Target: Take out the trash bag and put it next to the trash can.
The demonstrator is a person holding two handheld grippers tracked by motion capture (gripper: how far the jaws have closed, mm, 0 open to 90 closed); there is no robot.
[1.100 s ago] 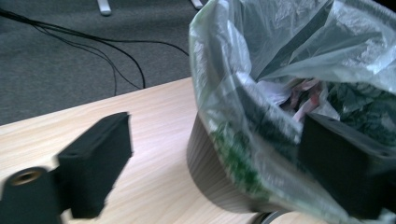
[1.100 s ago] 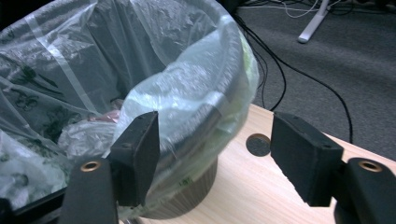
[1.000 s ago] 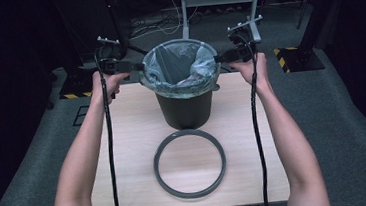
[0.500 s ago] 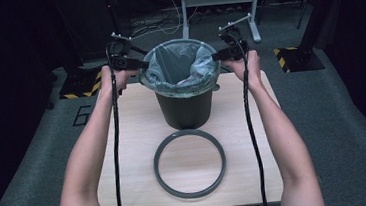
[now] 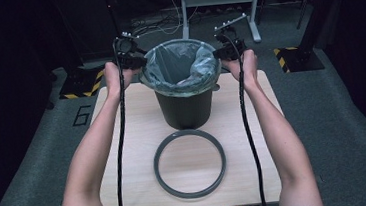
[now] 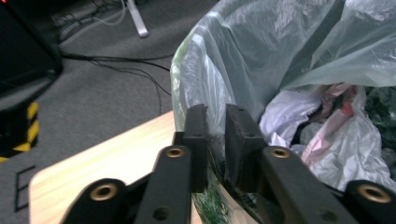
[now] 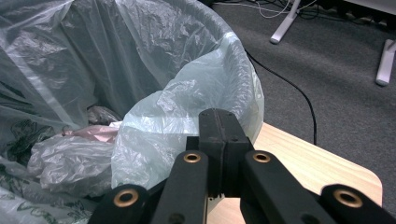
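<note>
Bin bag (image 5: 180, 65), pale and see-through, is seen lining a dark bin (image 5: 185, 108) that stands on the far half of the surface (image 5: 124, 138), its edge folded over the rim. The left gripper (image 6: 215, 133) is held at the bag's left edge, its fingers narrowed with a fold of plastic caught between them and a small gap left. The right gripper (image 7: 219, 140) is held at the right edge, its fingers pressed together on the film. Crumpled white and pink rubbish (image 6: 322, 126) is seen inside the bag. A grey ring (image 5: 190, 163) lies flat on the surface on the near side of the bin, apart from it.
</note>
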